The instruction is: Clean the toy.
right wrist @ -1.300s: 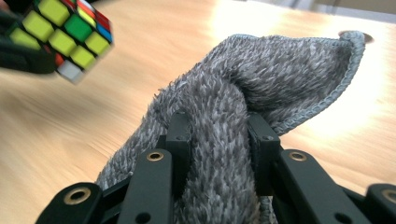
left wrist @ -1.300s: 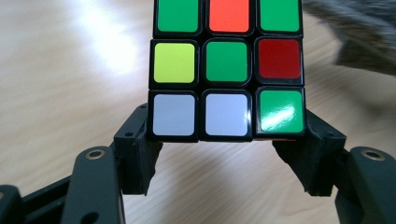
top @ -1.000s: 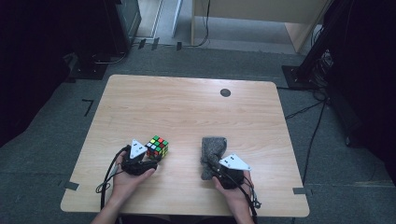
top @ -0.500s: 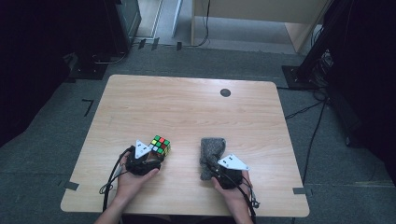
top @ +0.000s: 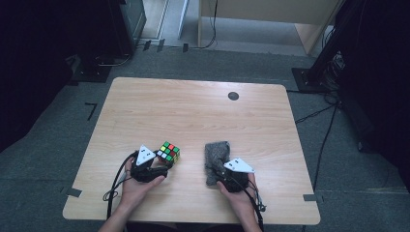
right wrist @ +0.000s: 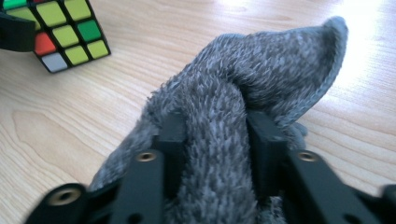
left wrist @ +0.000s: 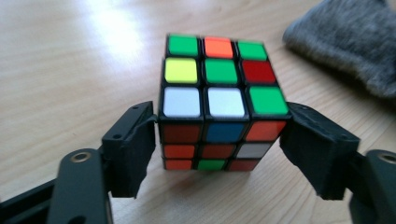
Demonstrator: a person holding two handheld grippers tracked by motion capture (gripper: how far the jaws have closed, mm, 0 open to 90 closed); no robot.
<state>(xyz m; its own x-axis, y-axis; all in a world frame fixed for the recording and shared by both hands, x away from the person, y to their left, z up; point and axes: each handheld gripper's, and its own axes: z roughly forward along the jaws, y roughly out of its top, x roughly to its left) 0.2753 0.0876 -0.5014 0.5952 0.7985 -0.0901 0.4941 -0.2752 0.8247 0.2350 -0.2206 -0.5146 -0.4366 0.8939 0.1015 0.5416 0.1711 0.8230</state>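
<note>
fuzzy grey cloth (right wrist: pixel 261 88) bunches beside glossy square-tiled cube (left wrist: pixel 219 100).

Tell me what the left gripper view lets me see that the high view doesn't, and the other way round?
The left gripper view shows the cube's near side face, with orange, blue and white stickers, and the left gripper's jaws flanking its lower corners. The high view shows the whole table, the dark disc near its far edge, both hands and the right gripper at the cloth. Both show the cube's top and the grey cloth.
</note>
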